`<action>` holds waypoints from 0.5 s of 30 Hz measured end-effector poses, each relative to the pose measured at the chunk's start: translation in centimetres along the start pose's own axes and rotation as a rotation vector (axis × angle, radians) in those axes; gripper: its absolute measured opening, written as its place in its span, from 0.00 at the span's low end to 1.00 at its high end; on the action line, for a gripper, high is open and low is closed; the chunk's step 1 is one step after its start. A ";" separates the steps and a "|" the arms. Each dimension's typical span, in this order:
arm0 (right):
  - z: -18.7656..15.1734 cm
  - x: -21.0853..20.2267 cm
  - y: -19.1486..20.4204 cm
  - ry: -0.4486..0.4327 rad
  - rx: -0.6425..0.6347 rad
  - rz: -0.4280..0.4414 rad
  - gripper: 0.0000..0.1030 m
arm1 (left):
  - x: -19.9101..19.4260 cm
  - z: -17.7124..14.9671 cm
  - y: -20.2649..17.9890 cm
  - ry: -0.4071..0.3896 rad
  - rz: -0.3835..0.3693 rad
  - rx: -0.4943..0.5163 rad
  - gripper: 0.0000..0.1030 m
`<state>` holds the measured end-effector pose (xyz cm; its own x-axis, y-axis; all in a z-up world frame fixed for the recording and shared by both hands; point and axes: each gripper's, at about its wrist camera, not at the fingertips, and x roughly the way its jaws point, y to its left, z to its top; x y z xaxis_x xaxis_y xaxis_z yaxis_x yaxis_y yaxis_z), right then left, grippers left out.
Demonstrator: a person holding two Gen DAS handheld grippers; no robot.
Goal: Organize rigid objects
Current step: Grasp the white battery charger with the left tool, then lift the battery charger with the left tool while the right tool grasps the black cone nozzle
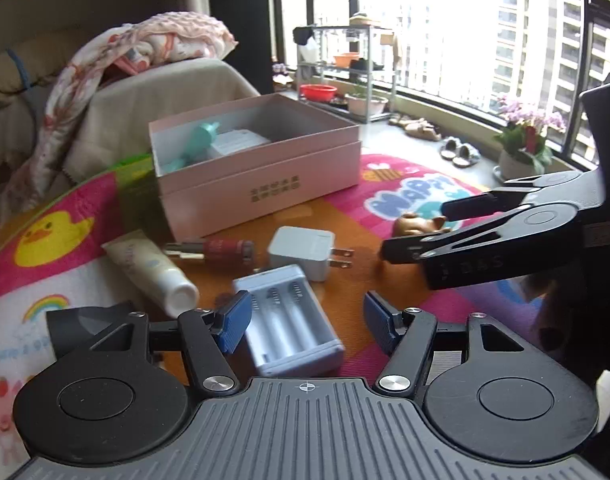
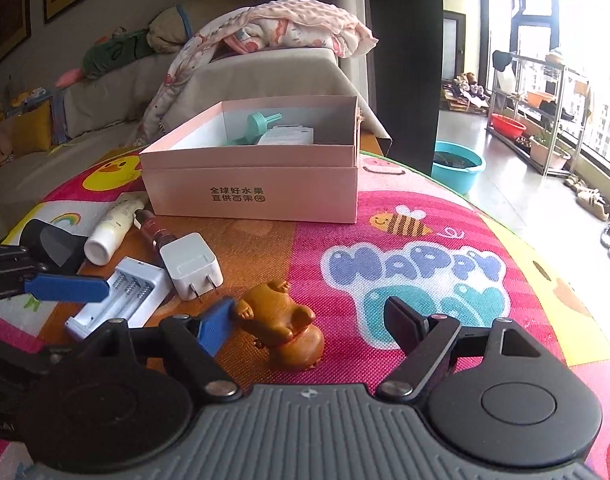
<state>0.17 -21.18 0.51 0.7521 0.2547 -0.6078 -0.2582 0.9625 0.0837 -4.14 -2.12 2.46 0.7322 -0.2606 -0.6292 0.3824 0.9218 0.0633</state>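
Observation:
An open pink box [image 1: 261, 172] [image 2: 257, 184] stands on the colourful mat and holds a teal item [image 1: 199, 138] and a white item [image 2: 287, 135]. In front of it lie a white tube [image 1: 153, 270] [image 2: 113, 228], a dark red tube [image 1: 221, 249] [image 2: 155, 232], a white plug adapter [image 1: 303, 252] [image 2: 191, 266], a battery charger [image 1: 293, 320] [image 2: 123, 296] and a brown wooden figure [image 2: 283, 326] [image 1: 419, 224]. My left gripper [image 1: 307, 320] is open around the charger's near end. My right gripper [image 2: 309, 320] is open around the figure.
The mat [image 2: 425, 264] covers a round table. A sofa with blankets [image 2: 265, 36] stands behind the box. A teal basin [image 2: 459, 164], a shelf rack [image 2: 537, 112], shoes and a flower pot [image 1: 525, 140] are on the floor by the windows.

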 end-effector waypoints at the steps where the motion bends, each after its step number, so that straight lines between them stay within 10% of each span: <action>1: 0.0 0.0 0.0 0.001 0.003 0.001 0.79 | 0.2 -0.1 0.4 0.013 0.017 -0.009 0.66; 15: 0.1 0.0 -0.1 0.004 0.004 0.004 0.79 | 1.9 -0.7 1.8 0.022 -0.007 -0.096 0.62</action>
<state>0.23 -21.23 0.55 0.7489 0.2581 -0.6103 -0.2587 0.9618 0.0892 -2.47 -0.78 0.83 0.7169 -0.2613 -0.6463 0.3306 0.9437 -0.0148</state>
